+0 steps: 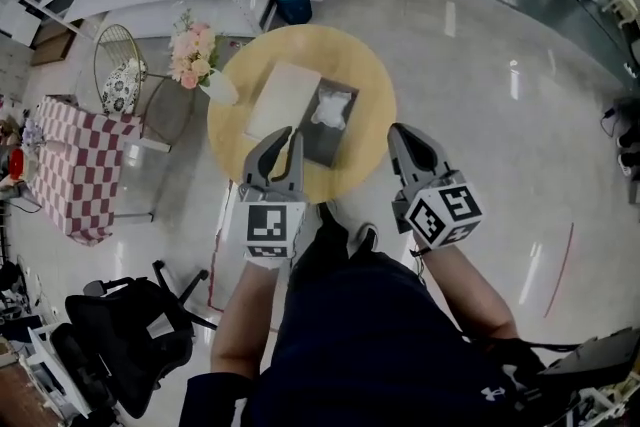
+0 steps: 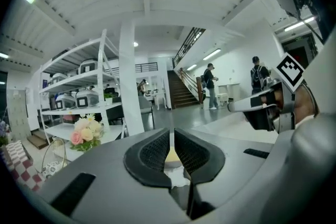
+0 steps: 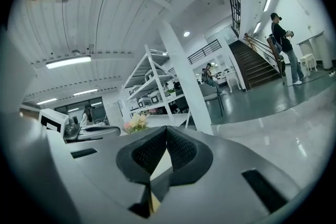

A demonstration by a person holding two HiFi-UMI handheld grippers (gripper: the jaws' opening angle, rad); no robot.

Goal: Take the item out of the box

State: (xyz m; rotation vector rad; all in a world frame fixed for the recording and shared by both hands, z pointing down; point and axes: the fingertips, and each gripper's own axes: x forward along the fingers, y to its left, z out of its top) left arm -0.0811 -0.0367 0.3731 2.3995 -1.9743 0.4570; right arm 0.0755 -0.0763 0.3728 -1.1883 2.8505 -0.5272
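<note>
While you look down, head view: the box (image 1: 320,147) lies open on the round worktop (image 1: 372,75), and every place below is given from it.
Item: a white bag (image 1: 331,108) inside the box, in its far half.
Lid: a pale lid (image 1: 282,97) flat against the box's left side.
Box axis: its long side runs away from you, leaning slightly right.
Left claw (image 1: 290,137): above the box's near left corner.
Right claw (image 1: 402,135): off the box's right side, clear of its edge.
Nearer hand: judged from this, your left; the item lies ahead and a little right of that claw, along the box's long side.

Left gripper view: the left claw (image 2: 171,136) has its pads drawn together to a thin slit with nothing between them; worktop shows through below.

Right gripper view: the right claw (image 3: 166,135) has its pad tips meeting and holds nothing; neither box nor item shows.

Next move, as a judgement: spread the left claw, then reach forward along the box.
</note>
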